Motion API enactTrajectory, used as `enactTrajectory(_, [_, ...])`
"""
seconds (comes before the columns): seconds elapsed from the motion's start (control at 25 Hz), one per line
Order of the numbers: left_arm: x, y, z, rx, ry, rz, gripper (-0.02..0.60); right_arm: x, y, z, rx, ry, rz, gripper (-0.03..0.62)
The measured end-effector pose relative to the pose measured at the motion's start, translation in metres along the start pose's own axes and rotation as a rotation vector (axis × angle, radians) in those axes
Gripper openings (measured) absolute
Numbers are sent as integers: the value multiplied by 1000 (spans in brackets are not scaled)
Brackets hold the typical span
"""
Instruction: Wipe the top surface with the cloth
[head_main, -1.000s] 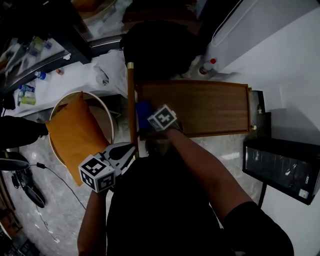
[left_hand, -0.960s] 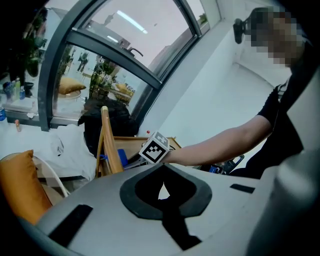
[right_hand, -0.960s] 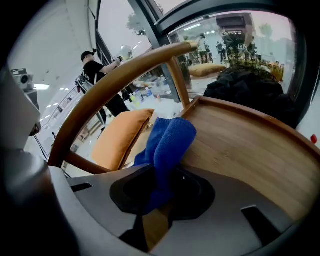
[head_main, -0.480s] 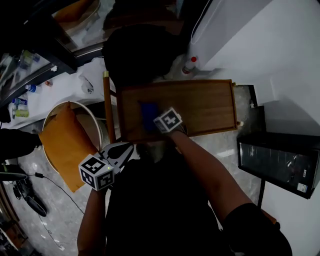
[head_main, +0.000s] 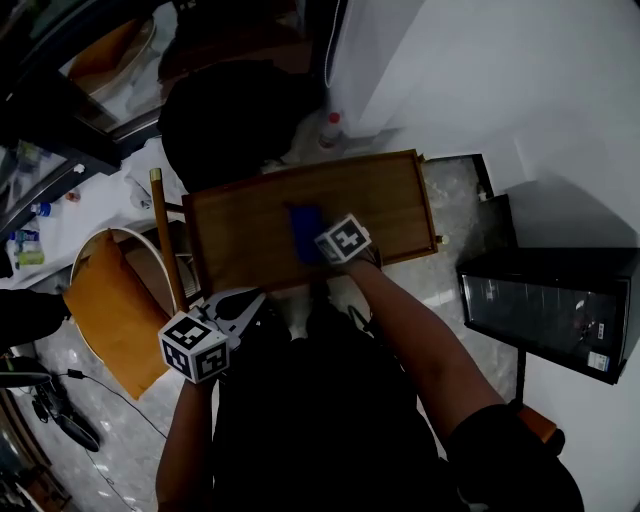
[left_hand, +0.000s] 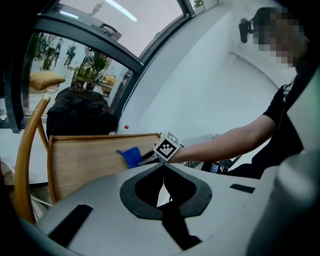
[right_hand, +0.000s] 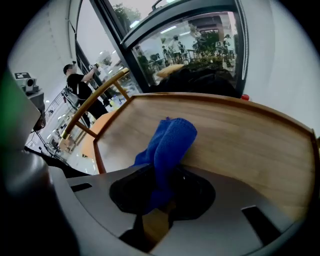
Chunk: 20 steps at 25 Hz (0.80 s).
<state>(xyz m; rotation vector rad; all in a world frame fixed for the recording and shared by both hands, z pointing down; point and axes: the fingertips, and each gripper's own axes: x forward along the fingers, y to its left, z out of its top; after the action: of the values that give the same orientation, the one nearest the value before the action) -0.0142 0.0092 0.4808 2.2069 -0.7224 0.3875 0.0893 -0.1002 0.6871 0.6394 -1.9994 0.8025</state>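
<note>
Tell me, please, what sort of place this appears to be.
Probably a lounge or showroom rather than a home: a tall glazed front with people beyond it, a polished stone floor, and a small wooden table beside an orange cushion.

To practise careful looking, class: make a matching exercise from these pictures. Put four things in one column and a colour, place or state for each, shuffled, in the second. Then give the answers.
Things
1. cloth
2. left tongs
3. cushion
4. wooden top

Descriptions
A. orange, far left in the head view
B. blue, gripped by the right tongs
C. brown, with the cloth lying on it
D. shut, holding nothing

Pairs: 1-B; 2-D; 3-A; 4-C
</note>
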Motion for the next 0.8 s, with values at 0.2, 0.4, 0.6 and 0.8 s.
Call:
enactTrajectory(0.2, [30, -20, -1, 0, 17, -25, 12, -29, -42, -24, 39, -7, -41, 98])
enactTrajectory(0.4, [51, -33, -4, -1, 41, -42, 11, -52, -87, -43, 63, -34, -103, 101])
enactTrajectory(0.6, [66, -43, -3, 0, 51, -47, 11, -79, -123, -61, 100, -27, -151, 103])
enactTrajectory(0.8, [71, -48, 0, -11, 39, -43, 12, -106, -166, -75, 105, 29, -234, 103])
